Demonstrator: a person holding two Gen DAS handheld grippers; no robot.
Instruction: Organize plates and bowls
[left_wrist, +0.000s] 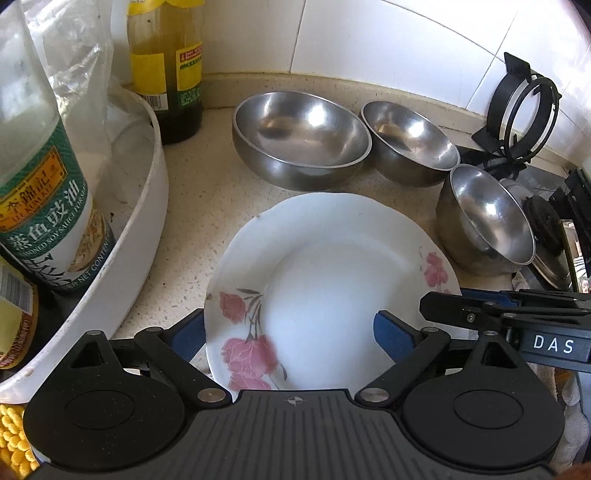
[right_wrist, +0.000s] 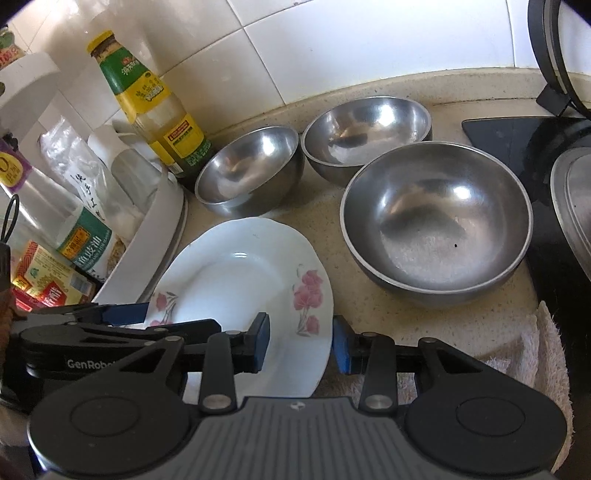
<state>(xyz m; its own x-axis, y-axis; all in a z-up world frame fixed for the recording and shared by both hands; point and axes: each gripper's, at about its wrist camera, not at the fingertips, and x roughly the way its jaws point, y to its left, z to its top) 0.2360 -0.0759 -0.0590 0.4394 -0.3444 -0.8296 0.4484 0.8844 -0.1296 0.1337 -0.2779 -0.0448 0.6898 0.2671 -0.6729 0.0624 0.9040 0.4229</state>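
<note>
Blue-padded jaws on both tongs are spread wide, neither clamped on anything. Left gripper (left_wrist: 288, 341) straddles the near-left rim of the plate (left_wrist: 332, 280): one pad outside the rim on the left, the other over the plate's well. Contact not confirmable. Right gripper (right_wrist: 301, 345) straddles the plate's near-right rim (right_wrist: 240, 291): left pad over the plate, right pad just outside it above the counter. Also no visible clamp.

Plate is white with pink flower prints, lying flat on the speckled beige countertop (left_wrist: 192, 206). Its left edge sits just beside a white tray (left_wrist: 147, 206) holding a soy sauce bottle (left_wrist: 48, 206) and other packets. A pale towel (right_wrist: 532, 354) lies at the counter's near right edge.

Behind the plate: three stainless bowls, all upright, all apart from the plate. Large bowl (right_wrist: 436, 221) is right of the plate, next to the black stovetop (right_wrist: 517, 144). Medium bowl (right_wrist: 251, 170) is straight behind the plate. Third bowl (right_wrist: 365, 136) is between and behind them, near the wall; whether its rim touches the neighbours is unclear.

Yellow-labelled bottle (right_wrist: 159, 110) stands at the tiled wall (right_wrist: 332, 44), left of the bowls.
</note>
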